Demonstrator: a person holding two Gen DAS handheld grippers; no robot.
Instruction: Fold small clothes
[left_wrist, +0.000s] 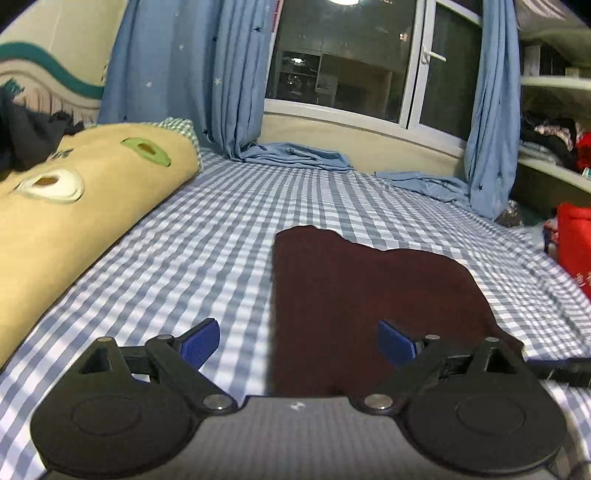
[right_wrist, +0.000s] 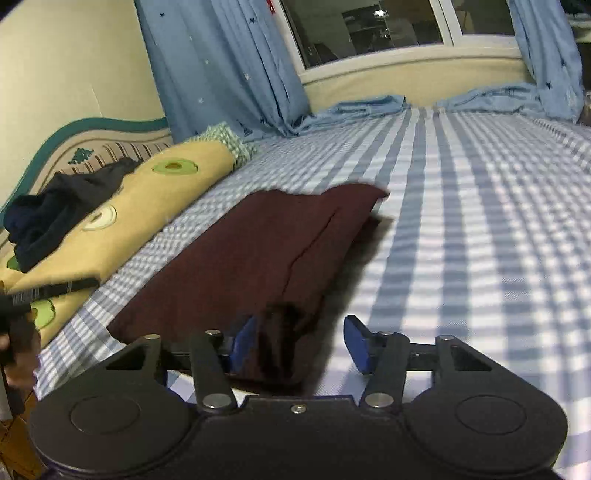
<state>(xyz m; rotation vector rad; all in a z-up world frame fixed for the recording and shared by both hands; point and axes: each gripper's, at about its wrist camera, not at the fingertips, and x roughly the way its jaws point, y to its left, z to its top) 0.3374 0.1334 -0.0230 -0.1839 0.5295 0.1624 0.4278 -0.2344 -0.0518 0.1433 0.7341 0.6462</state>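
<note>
A dark maroon garment (left_wrist: 369, 295) lies flat on the blue-and-white checked bed sheet (left_wrist: 177, 258). In the right wrist view the garment (right_wrist: 258, 251) shows a lengthwise fold line down its middle. My left gripper (left_wrist: 299, 343) hangs open and wide over the garment's near left edge, with nothing between its blue pads. My right gripper (right_wrist: 300, 343) is open at the garment's near right corner. A raised bit of maroon cloth stands between its jaws, next to the left pad (right_wrist: 243, 343) and well apart from the right pad (right_wrist: 356, 343).
A rolled yellow quilt (left_wrist: 92, 192) with avocado prints lies along the left, with dark clothes (right_wrist: 55, 218) piled on it. Blue curtains (left_wrist: 177, 74) and a window stand at the far end. Shelves (left_wrist: 554, 162) and a red bag (left_wrist: 576, 247) are on the right. A person's hand (right_wrist: 14, 350) shows at the left edge.
</note>
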